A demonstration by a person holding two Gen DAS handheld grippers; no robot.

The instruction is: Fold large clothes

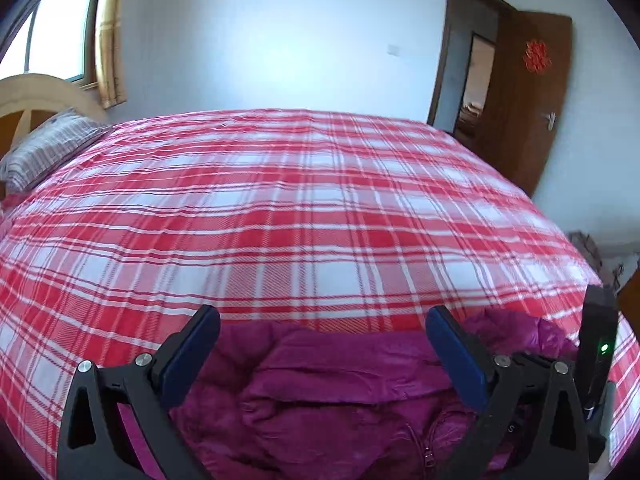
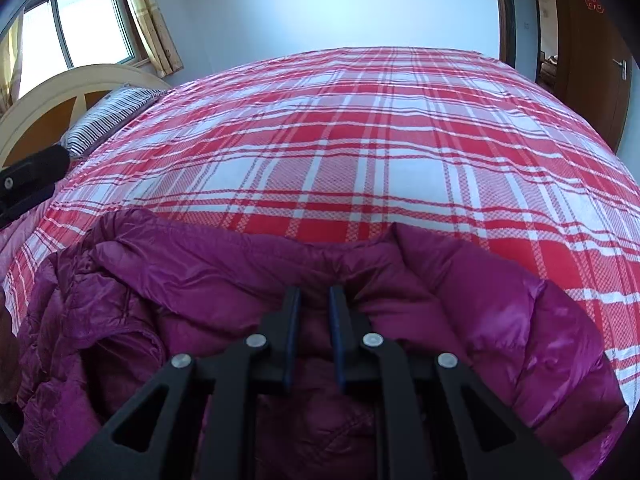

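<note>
Two grippers worked over one magenta puffer jacket point(image 2: 248, 280), which lay bunched at the near edge of a bed under a red and white plaid sheet point(image 1: 300, 208). Starting at nine o'clock in the left wrist view, a striped pillow point(image 1: 48, 148) rested against a curved headboard point(image 1: 36, 92), well clear of the garment. The left gripper point(image 1: 322, 350) hovered with its jaws spread wide and nothing between them, the jacket showing beneath it toward six o'clock. Moving rightward, the right gripper point(image 2: 314, 322) had its blue pads point(image 2: 335, 344) drawn narrow, and a ridge of the slick shell seemed to rise between them near the collar edge, though whether fabric was truly pinched could not be told for certain. The right sleeve side bulged at four o'clock in that view, puffed and glossy. The chief risk, as I judged it, was slippage: the shiny quilted shell could slide out of a thin pinch once lifted, because the padding compresses and springs back. A second risk was an uneven fold, since only one side appeared held while the left jaws stood empty, so the jacket might swing or twist. The bunched left portion at eight o'clock might also drag the sheet into wrinkles.
</note>
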